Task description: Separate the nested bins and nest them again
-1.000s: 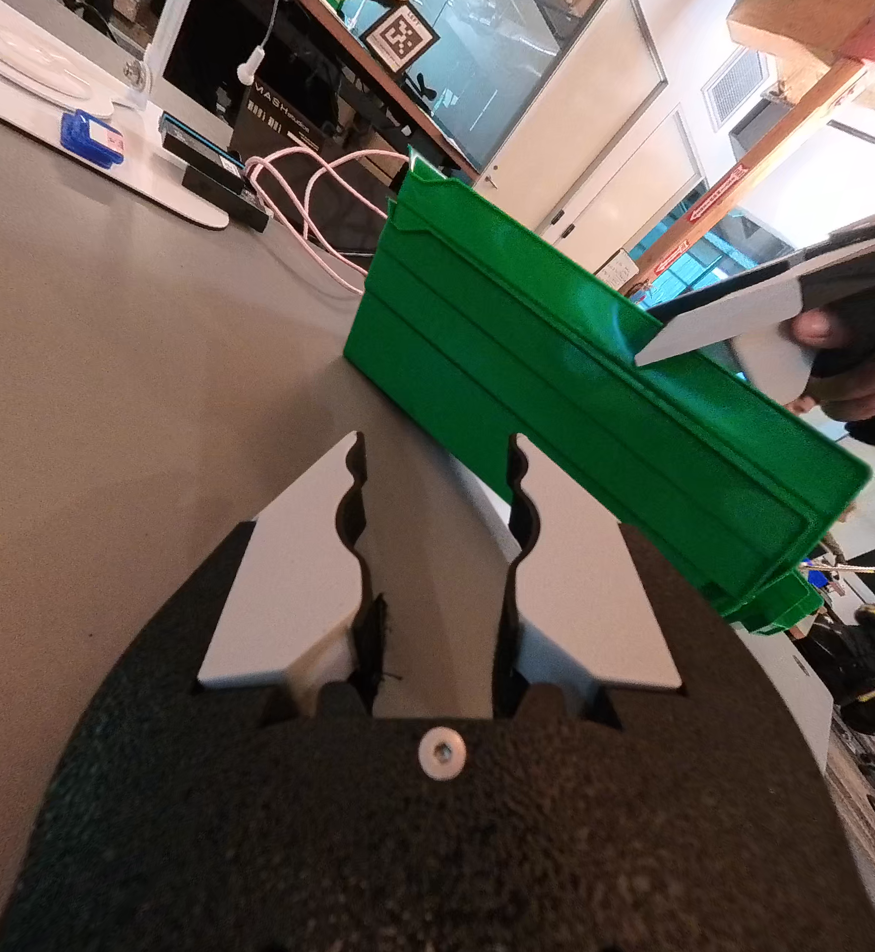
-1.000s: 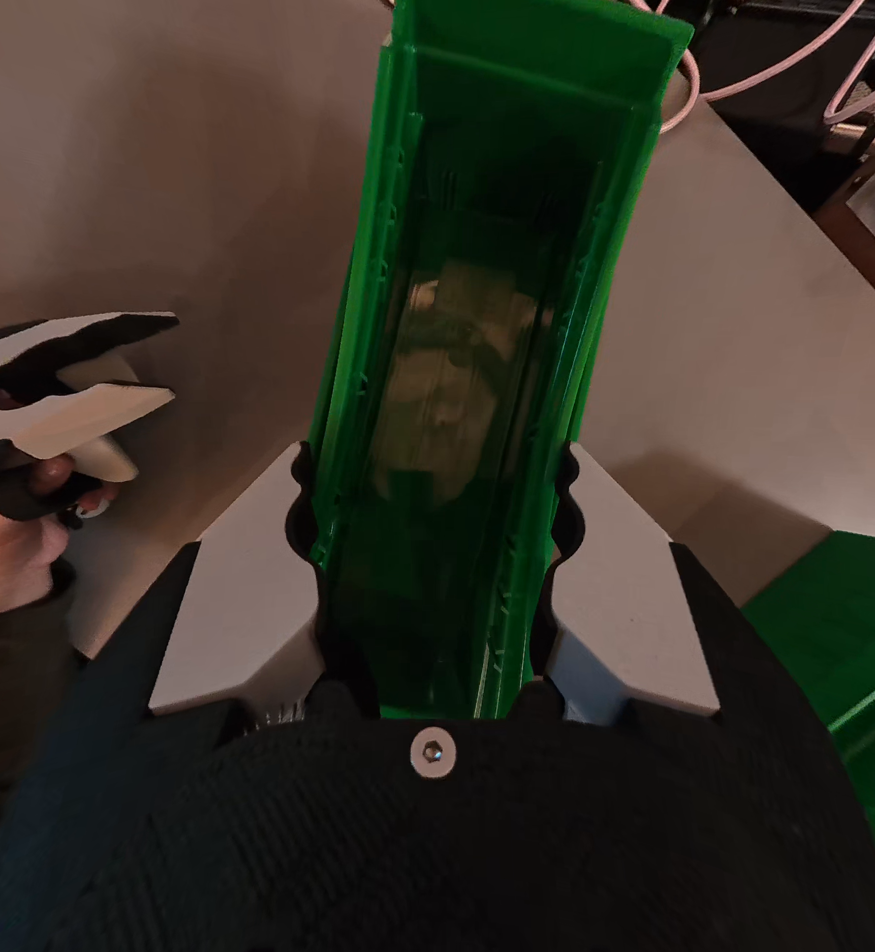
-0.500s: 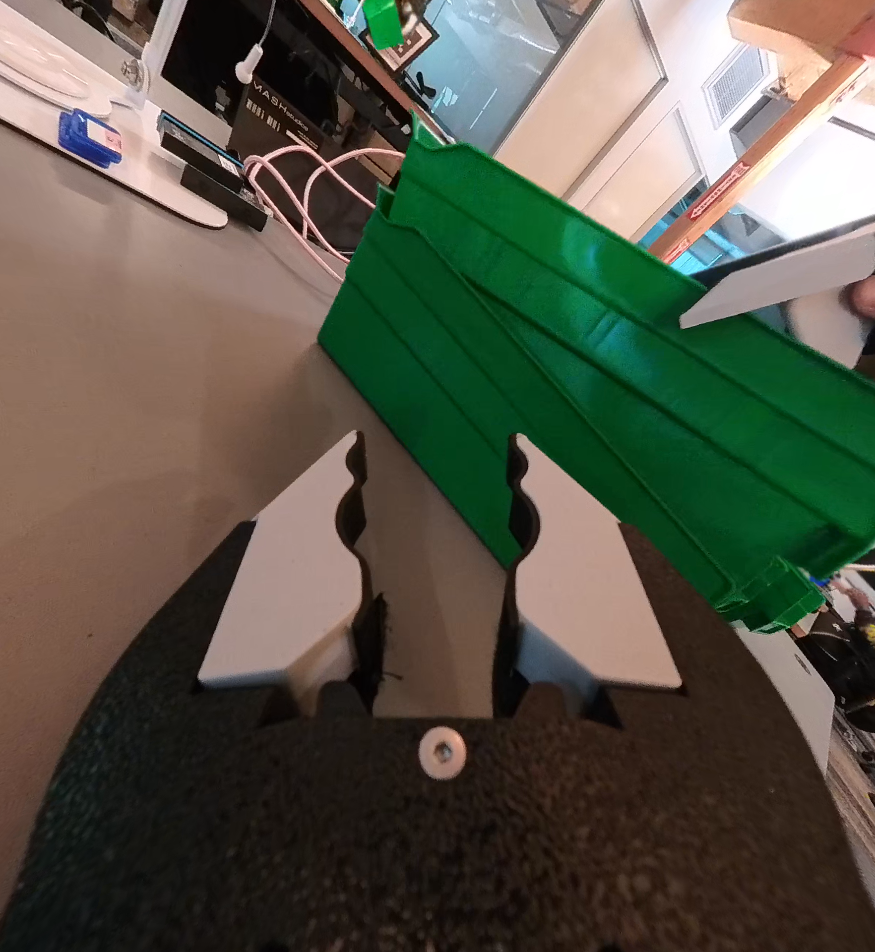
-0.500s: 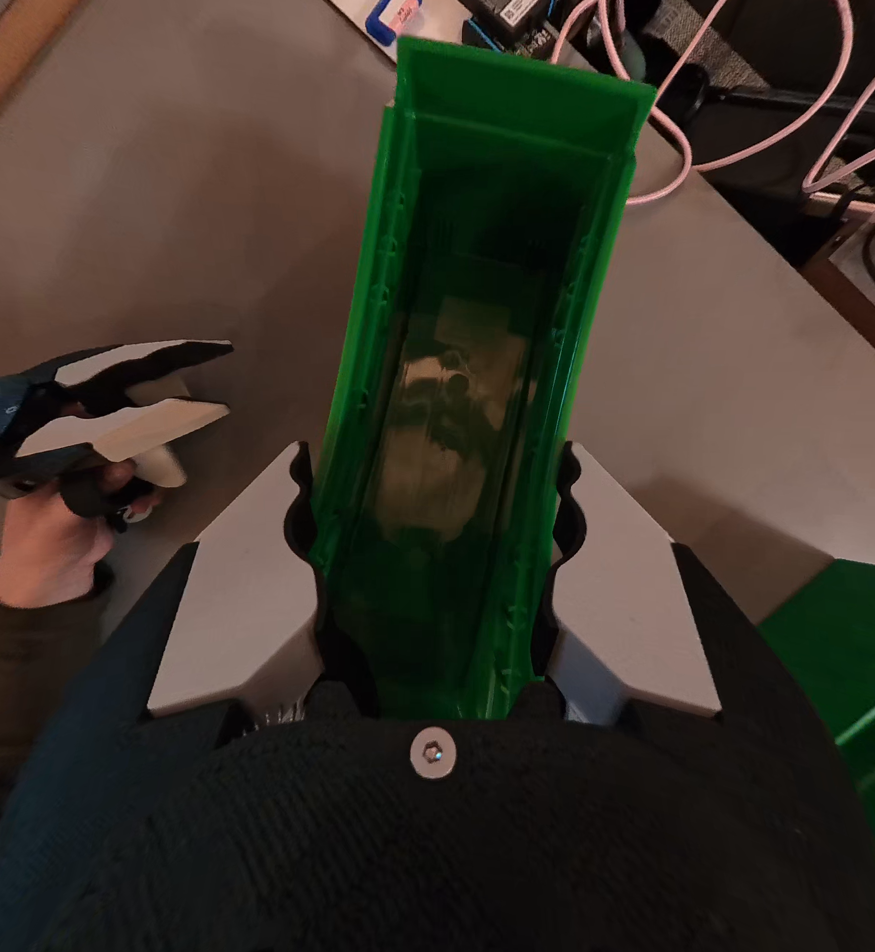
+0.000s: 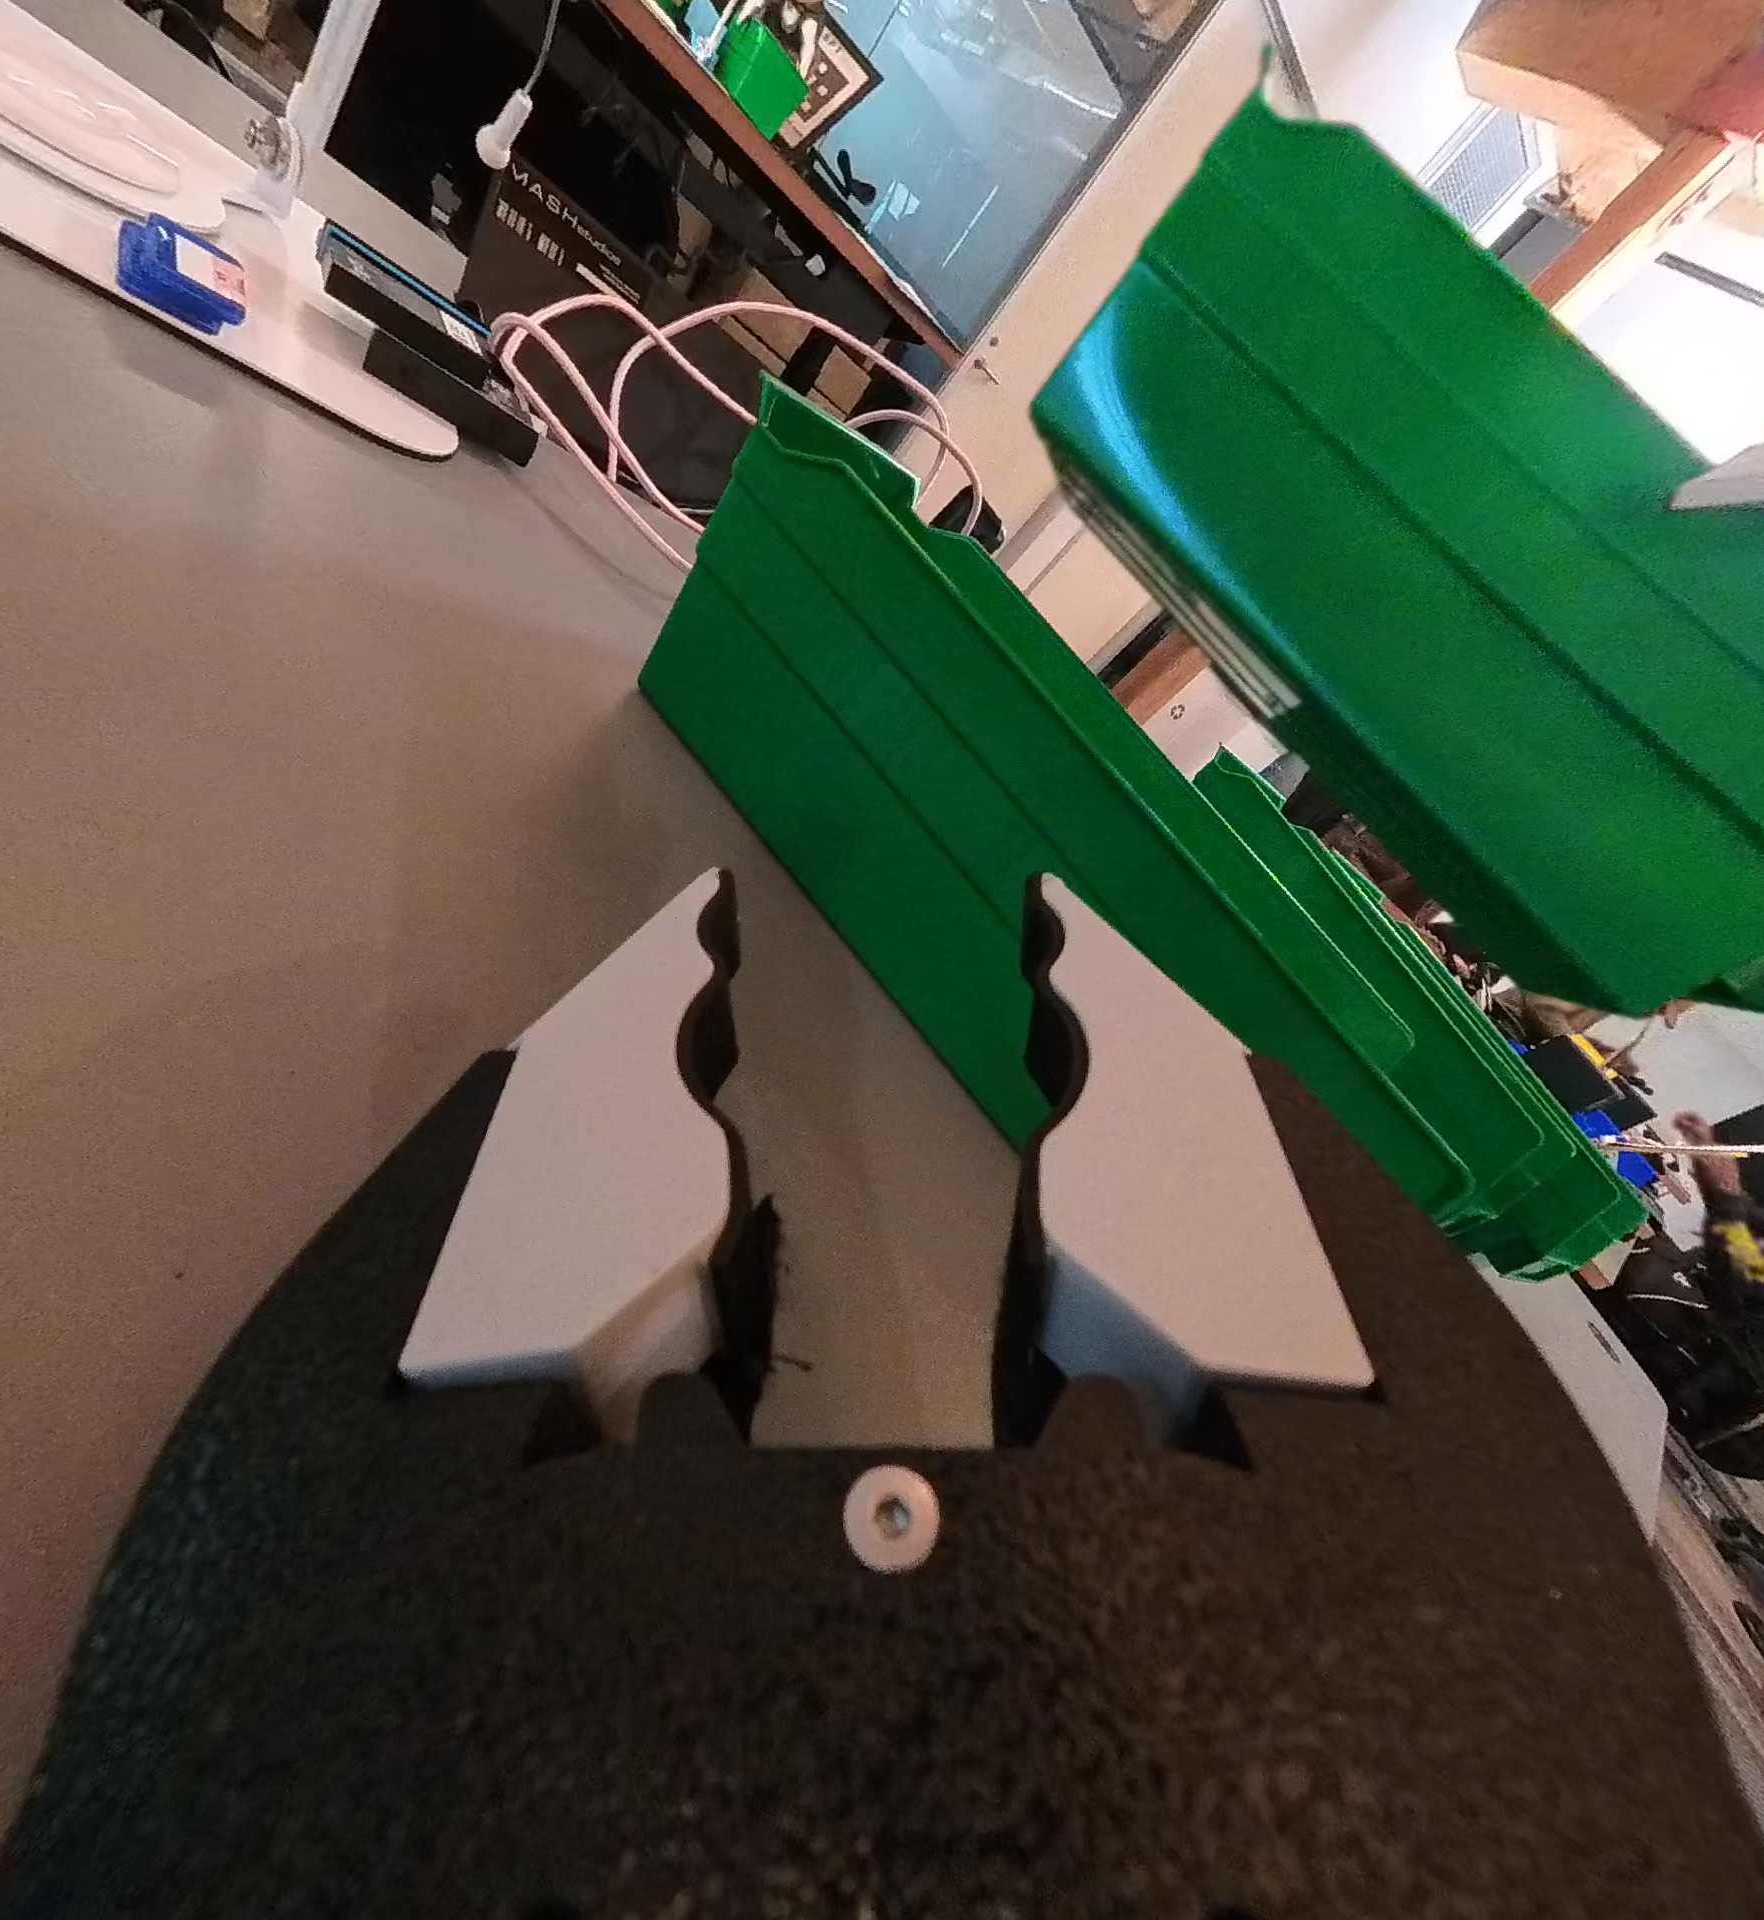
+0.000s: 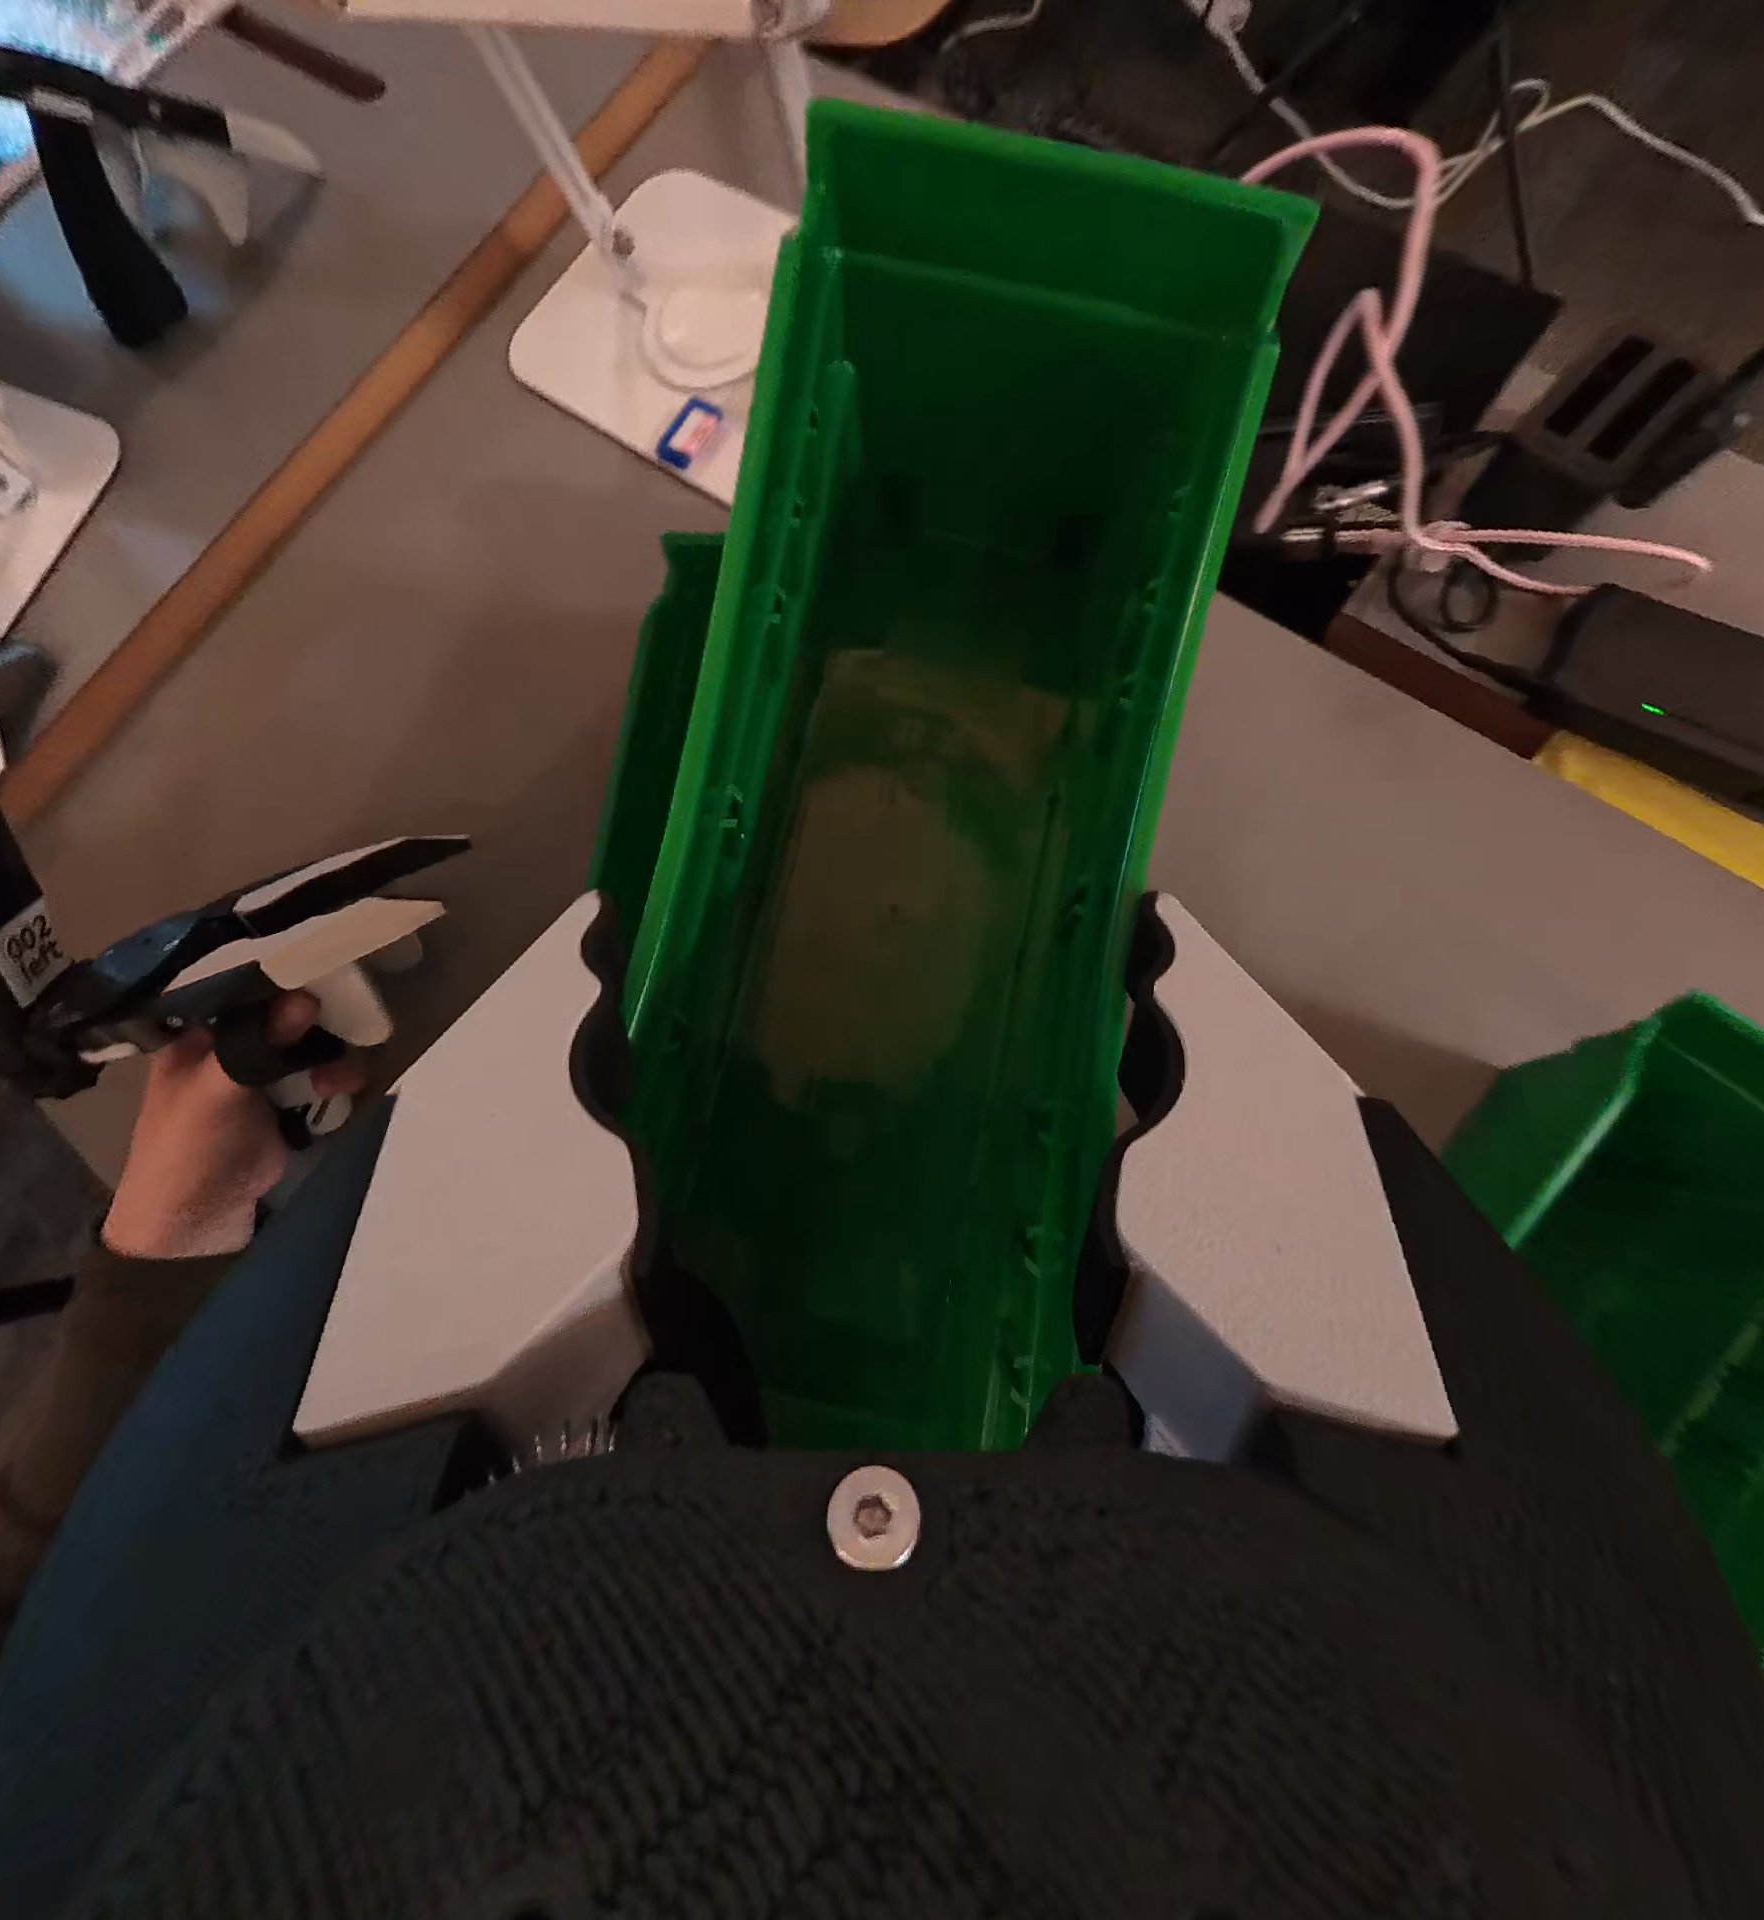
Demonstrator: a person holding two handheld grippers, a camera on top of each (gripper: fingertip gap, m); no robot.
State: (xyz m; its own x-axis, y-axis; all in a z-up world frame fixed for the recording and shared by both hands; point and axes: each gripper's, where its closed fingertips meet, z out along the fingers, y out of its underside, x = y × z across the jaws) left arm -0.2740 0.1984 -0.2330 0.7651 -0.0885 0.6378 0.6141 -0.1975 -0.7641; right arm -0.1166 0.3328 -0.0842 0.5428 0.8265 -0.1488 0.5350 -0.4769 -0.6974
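Right wrist view: tool (image 6: 873,1039) has lifted bin (image 6: 961,644) clear.

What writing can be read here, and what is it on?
I won't quote writing; these things bear it.
Black box: white lettering.
White sticker on the left gripper: short print.
Blue case: label too small to read.
Lifted green bin: none visible.

Your left view: bright daylight behind the lifted bin (image 5: 1460,582), which is motion-blurred. Right view dim, edges bowed.
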